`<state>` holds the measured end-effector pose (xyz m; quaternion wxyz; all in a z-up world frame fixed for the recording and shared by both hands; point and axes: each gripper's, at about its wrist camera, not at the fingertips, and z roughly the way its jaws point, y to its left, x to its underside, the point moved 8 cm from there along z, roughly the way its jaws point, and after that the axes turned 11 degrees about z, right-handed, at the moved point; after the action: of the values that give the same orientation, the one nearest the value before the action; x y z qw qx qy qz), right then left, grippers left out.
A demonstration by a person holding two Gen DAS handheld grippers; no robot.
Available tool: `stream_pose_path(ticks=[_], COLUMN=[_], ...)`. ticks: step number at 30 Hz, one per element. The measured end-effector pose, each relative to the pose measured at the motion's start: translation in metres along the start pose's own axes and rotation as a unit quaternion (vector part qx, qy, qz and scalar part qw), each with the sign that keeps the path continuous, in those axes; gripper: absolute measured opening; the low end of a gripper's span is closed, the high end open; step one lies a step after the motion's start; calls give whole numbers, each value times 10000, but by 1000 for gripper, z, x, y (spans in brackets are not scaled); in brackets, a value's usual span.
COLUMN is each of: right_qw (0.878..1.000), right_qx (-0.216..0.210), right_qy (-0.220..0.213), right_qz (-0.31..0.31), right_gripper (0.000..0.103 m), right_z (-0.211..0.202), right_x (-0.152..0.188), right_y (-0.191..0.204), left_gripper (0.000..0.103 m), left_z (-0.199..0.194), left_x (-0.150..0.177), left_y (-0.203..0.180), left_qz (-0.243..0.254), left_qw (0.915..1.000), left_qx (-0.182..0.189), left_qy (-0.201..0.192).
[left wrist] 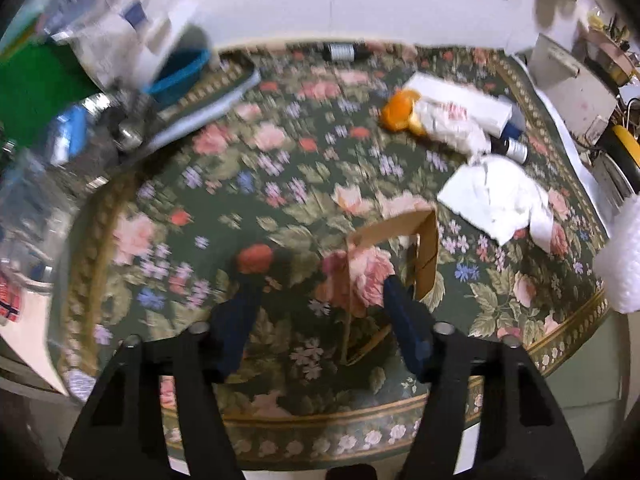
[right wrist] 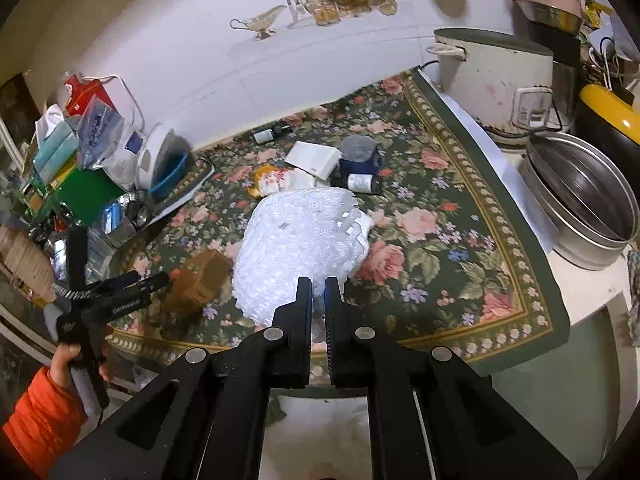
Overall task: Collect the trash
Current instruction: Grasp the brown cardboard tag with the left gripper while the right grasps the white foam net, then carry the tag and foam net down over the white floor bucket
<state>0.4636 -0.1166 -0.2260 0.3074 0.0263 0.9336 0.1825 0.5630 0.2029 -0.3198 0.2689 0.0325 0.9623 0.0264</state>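
Two jaws busy: my right gripper (right wrist: 318, 286) clamps white bubble-wrap bundle (right wrist: 296, 248); my left gripper (left wrist: 318, 280) open, brown cardboard box (left wrist: 394, 260) on floral bench (left wrist: 248, 184) just ahead, touching right finger, upright.

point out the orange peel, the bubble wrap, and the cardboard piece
orange peel (left wrist: 396, 114), left wrist view, middle of the peel
bubble wrap (right wrist: 300, 240), right wrist view, centre of the white bundle
cardboard piece (left wrist: 426, 256), left wrist view, its right strip
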Motion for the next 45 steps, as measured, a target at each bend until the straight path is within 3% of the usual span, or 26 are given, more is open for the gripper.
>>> stream_pose_path(ticks=[3, 5, 7, 13, 19, 28, 38, 45], right_qw=[10000, 9999, 9996, 9988, 9991, 9996, 9948, 9907], right_qx=[88, 141, 193, 331, 229, -140, -310, -177], right_qy=[2, 14, 10, 20, -22, 126, 571, 1082], right_qz=[24, 96, 189, 374, 370, -226, -779, -806], right_gripper=[6, 6, 6, 6, 6, 6, 6, 6], right_z=[-2, -2, -3, -6, -25, -66, -92, -49], right_x=[2, 4, 7, 17, 23, 52, 107, 165], right_y=[-5, -9, -12, -21, -29, -49, -85, -113], left_gripper=[34, 8, 0, 0, 0, 0, 0, 0], left_z=[19, 26, 28, 6, -51, -127, -148, -96], left_x=[7, 10, 11, 12, 21, 86, 181, 246], left_y=[-4, -5, -7, -15, -42, -119, -192, -220], left_qz=[-47, -100, -159, -84, 96, -223, -758, -934], left_qw=[9995, 9990, 9987, 9994, 9991, 9975, 9963, 9954], left_qx=[92, 231, 362, 326, 212, 33, 13, 64], left_qy=[288, 373, 335, 79, -344, -675, -394, 183])
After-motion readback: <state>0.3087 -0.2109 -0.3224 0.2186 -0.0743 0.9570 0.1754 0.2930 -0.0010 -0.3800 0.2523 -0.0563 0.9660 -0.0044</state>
